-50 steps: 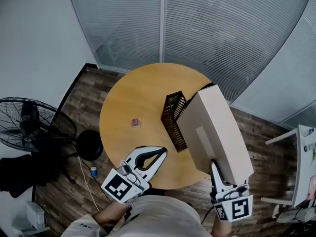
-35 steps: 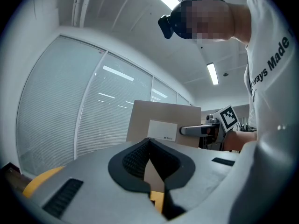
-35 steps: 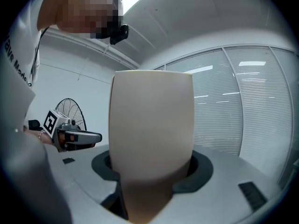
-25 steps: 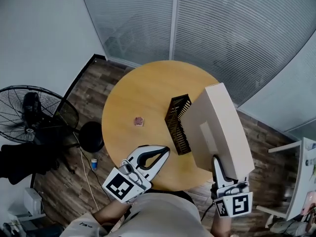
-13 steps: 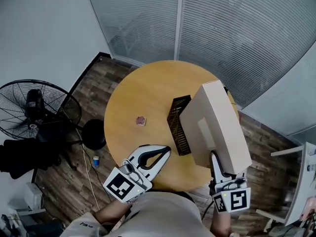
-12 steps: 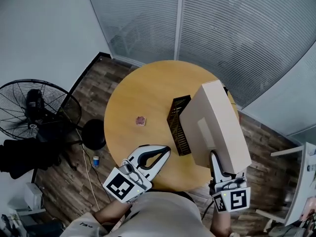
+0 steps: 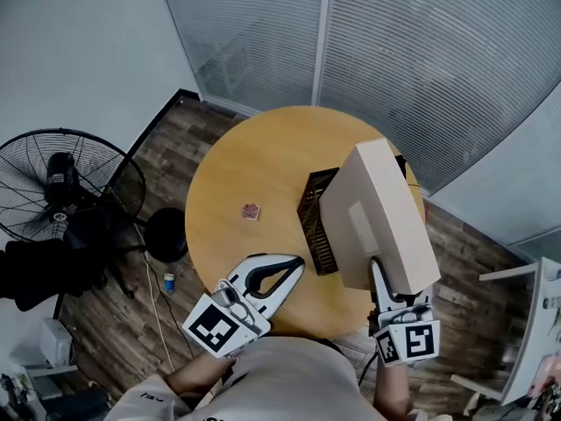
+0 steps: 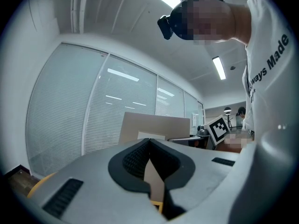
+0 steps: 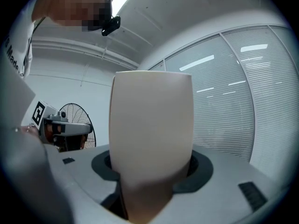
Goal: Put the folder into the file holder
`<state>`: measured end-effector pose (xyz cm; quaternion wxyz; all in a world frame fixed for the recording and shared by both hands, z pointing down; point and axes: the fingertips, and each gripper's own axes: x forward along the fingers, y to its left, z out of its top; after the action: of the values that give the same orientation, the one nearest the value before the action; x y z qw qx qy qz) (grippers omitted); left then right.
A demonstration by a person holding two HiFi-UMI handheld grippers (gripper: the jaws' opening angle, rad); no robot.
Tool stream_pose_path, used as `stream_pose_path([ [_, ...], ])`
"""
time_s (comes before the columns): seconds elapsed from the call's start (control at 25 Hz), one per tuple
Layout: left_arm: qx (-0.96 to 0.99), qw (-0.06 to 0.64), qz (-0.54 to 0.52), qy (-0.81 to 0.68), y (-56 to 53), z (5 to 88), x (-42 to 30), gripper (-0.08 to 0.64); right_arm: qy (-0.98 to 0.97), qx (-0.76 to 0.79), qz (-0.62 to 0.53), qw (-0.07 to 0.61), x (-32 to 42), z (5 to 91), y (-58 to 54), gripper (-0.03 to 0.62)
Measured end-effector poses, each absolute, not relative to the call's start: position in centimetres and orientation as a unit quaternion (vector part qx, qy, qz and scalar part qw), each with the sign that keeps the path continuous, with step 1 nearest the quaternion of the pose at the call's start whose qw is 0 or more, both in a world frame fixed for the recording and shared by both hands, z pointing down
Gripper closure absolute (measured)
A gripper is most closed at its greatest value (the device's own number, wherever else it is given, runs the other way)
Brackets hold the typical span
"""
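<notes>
The beige box-style folder (image 7: 377,217) is held up over the right side of the round wooden table (image 7: 254,165), tilted, its lower end in my right gripper (image 7: 379,274). In the right gripper view the folder (image 9: 152,125) fills the space between the jaws, which are shut on it. The black mesh file holder (image 7: 316,222) stands on the table just left of the folder and partly under it. My left gripper (image 7: 292,263) hovers at the table's near edge, shut and holding nothing; its tips meet in the left gripper view (image 8: 149,141), with the folder (image 8: 154,124) beyond.
A small reddish object (image 7: 251,211) lies on the table left of the holder. A black floor fan (image 7: 66,182) stands on the wood floor at the left, with a small blue item (image 7: 168,281) near its base. Glass partitions with blinds (image 7: 394,51) run behind the table.
The folder has shifted slightly left, closer over the file holder, still in the right gripper. The left gripper has stayed where it was.
</notes>
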<state>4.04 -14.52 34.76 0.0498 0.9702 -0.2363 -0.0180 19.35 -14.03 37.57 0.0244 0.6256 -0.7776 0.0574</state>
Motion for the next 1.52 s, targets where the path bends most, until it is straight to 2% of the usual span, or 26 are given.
stream_pose_path([
  [1.52,0.964,0.051,-0.011,-0.262,-15.3,35.4,1.8,0.537,-0.773,0.628,0.084,0.042,17.9,45.1,-19.0,0.307],
])
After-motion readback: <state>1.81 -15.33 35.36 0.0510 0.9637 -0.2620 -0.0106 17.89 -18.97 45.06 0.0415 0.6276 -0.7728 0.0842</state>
